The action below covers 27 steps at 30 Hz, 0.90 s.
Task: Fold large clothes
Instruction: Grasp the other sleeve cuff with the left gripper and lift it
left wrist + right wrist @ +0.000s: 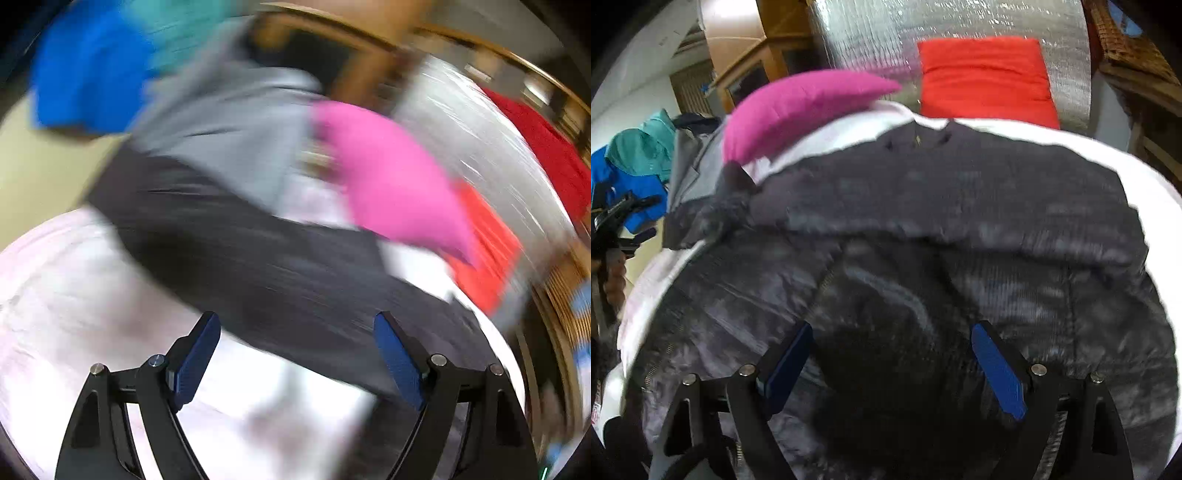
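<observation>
Dark jacket (923, 221) spread over a white sheet (1015, 129), quilted, collar toward the far side. Right claw (892, 360) hangs right above its middle, jaws wide apart, nothing between the pads. Left claw (297, 356) also wide open and empty, over the sheet (74, 295) at the jacket's (258, 266) edge; this view is badly blurred. Pink pillow (798, 107) at the jacket's far left corner. Red cushion (986, 81) beyond, on a silver mat (871, 37). Blue garment (613, 177) and teal garment (642, 147) piled off left.
</observation>
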Motion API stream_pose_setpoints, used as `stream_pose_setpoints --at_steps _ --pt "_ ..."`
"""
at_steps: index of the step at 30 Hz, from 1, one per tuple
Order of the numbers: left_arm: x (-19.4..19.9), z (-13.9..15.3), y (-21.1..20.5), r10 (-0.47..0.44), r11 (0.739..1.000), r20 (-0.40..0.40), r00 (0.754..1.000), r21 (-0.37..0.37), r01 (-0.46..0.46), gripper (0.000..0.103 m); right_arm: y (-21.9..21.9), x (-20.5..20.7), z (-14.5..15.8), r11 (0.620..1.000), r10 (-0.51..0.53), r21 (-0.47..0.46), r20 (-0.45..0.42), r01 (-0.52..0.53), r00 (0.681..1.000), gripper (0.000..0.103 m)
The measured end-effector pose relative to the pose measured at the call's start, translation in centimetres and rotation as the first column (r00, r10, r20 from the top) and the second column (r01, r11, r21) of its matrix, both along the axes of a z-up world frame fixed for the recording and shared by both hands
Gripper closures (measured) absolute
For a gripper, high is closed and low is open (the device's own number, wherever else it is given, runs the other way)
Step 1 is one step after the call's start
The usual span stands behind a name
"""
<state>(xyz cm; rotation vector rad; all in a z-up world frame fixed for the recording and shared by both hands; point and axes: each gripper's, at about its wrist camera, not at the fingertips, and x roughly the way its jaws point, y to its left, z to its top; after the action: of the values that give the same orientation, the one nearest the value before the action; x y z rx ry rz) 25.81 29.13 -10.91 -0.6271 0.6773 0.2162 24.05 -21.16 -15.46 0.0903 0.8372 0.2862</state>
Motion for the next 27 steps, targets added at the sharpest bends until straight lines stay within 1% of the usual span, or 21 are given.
stream_pose_setpoints --at_steps 1,2,5,7,8,11,12,13,14,15,18,19,21,22,23,24,25,26,27 --pt "0.4 -1.2 3.4 0.069 0.996 -0.025 0.997 -0.050 -0.070 0.018 0.2 0.0 -0.1 1.000 0.006 -0.001 0.000 -0.006 1.000 0.009" --pt "0.8 -2.4 6.1 0.115 0.988 -0.048 0.992 -0.101 -0.119 0.018 0.3 -0.1 -0.2 1.000 0.011 -0.008 0.000 -0.011 1.000 0.008" --pt "2.0 -5.1 11.6 0.215 0.955 -0.095 0.972 -0.187 -0.230 0.018 1.0 -0.4 -0.4 0.999 0.017 -0.046 0.002 -0.017 1.000 0.005" --pt "2.7 -6.1 13.4 0.241 0.939 -0.095 0.966 -0.230 -0.257 0.018 1.0 -0.7 -0.4 0.999 0.019 -0.051 0.001 -0.019 1.000 0.004" --pt "3.1 -6.3 13.9 0.240 0.936 -0.088 0.967 -0.243 -0.254 0.018 1.1 -0.6 -0.4 0.999 0.019 -0.049 0.001 -0.019 1.000 0.004" --pt "4.1 -6.9 14.4 0.250 0.930 -0.101 0.963 -0.253 -0.268 0.019 1.3 -0.2 -0.8 0.999 0.022 -0.048 -0.002 -0.022 1.000 0.003" --pt "4.2 -7.2 14.3 0.251 0.927 -0.108 0.962 -0.258 -0.271 0.023 1.3 -0.2 -0.8 0.998 0.023 -0.051 -0.003 -0.023 1.000 0.003" --pt "4.8 -7.8 14.5 0.242 0.927 -0.144 0.959 -0.257 -0.273 0.045 1.3 -0.2 -0.8 0.998 0.024 -0.053 -0.002 -0.024 1.000 0.003" --pt "5.2 -8.2 14.7 0.244 0.930 -0.196 0.950 -0.231 -0.287 0.066 1.4 -0.2 -0.8 0.998 0.024 -0.054 -0.002 -0.024 1.000 0.003" --pt "5.5 -8.3 14.6 0.250 0.931 -0.215 0.944 -0.214 -0.295 0.072 1.3 -0.2 -0.8 0.998 0.025 -0.054 -0.002 -0.025 1.000 0.003" --pt "5.7 -7.5 14.4 0.229 0.945 -0.222 0.948 -0.184 -0.271 0.085 1.2 -0.3 -0.7 0.999 0.025 -0.046 -0.001 -0.025 1.000 0.003" --pt "5.6 -6.4 13.8 0.226 0.955 -0.211 0.951 -0.145 -0.259 0.090 1.2 -0.3 -0.7 0.999 0.025 -0.044 -0.001 -0.025 1.000 0.003" --pt "5.5 -4.1 12.5 0.221 0.971 -0.184 0.958 -0.051 -0.234 0.092 1.2 -0.3 -0.7 0.999 0.025 -0.039 0.000 -0.025 1.000 0.003" --pt "5.3 -2.5 11.4 0.212 0.977 -0.158 0.964 0.006 -0.214 0.092 1.2 -0.3 -0.7 0.999 0.025 -0.037 0.000 -0.025 1.000 0.003" --pt "4.9 0.0 9.5 0.194 0.978 -0.117 0.974 0.095 -0.183 0.093 1.1 -0.3 -0.7 0.999 0.025 -0.033 0.001 -0.025 1.000 0.003" --pt "4.7 1.6 8.2 0.177 0.975 -0.089 0.980 0.151 -0.162 0.093 1.1 -0.3 -0.7 0.999 0.025 -0.030 0.001 -0.025 1.000 0.003" --pt "4.3 4.1 6.0 0.147 0.964 -0.043 0.988 0.230 -0.134 0.093 1.1 -0.3 -0.7 0.999 0.025 -0.028 0.001 -0.024 1.000 0.003" --pt "3.8 6.2 4.3 0.118 0.953 -0.001 0.993 0.282 -0.113 0.093 1.1 -0.3 -0.7 0.999 0.024 -0.026 0.002 -0.024 1.000 0.003" --pt "3.1 8.8 1.9 0.081 0.933 0.048 0.996 0.348 -0.092 0.093 1.1 -0.3 -0.7 0.999 0.024 -0.023 0.003 -0.024 1.000 0.003"
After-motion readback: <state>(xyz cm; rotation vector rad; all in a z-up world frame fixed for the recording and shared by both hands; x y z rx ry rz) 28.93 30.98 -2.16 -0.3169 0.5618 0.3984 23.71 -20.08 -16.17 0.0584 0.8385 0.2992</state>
